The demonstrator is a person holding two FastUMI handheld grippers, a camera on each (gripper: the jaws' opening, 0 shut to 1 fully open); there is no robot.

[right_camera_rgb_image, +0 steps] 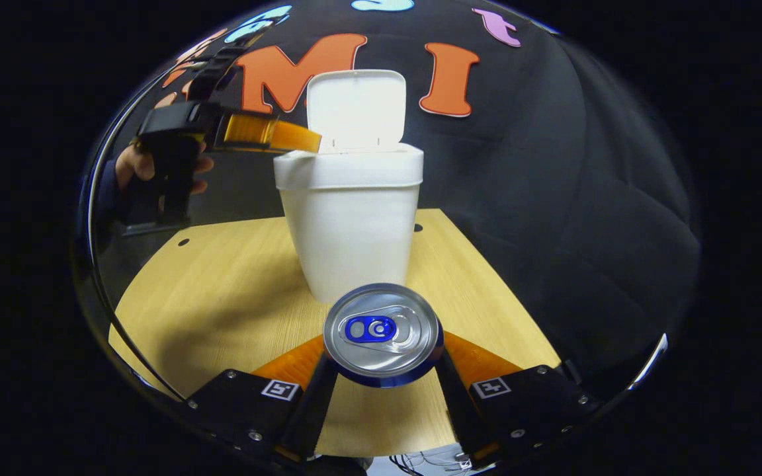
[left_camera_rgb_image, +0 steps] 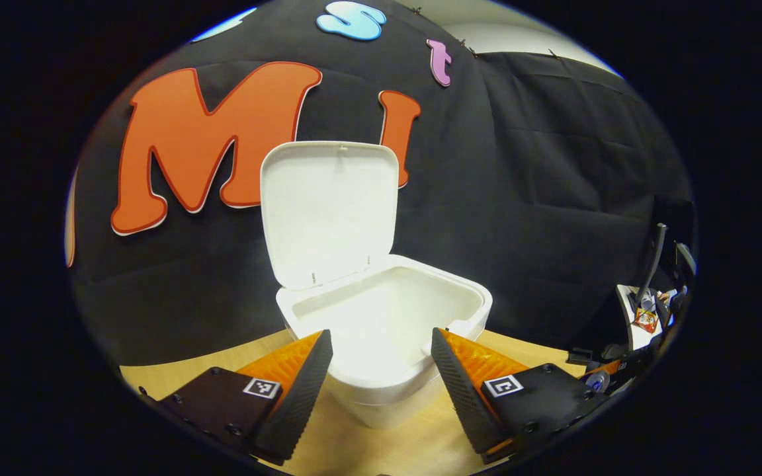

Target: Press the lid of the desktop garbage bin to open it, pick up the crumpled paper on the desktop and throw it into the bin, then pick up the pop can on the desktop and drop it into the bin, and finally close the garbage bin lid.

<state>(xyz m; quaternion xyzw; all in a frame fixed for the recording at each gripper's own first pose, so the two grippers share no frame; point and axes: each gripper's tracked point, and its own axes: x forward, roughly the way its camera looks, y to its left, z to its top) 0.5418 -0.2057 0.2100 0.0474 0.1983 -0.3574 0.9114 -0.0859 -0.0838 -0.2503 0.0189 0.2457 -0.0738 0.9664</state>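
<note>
The pop can [right_camera_rgb_image: 382, 334] stands upright between the fingers of the right gripper [right_camera_rgb_image: 382, 370], which press on its two sides, its silver top and blue tab facing the camera. It is held just in front of the white garbage bin [right_camera_rgb_image: 351, 218], which stands on the wooden tabletop [right_camera_rgb_image: 222, 291] with its lid [right_camera_rgb_image: 356, 109] raised upright at the back. In the left gripper view, the left gripper [left_camera_rgb_image: 381, 363] hovers at the bin's near rim, its fingers spread wide apart with nothing between them, looking down into the bin's white interior. A hand [right_camera_rgb_image: 131, 165] holds that gripper.
</note>
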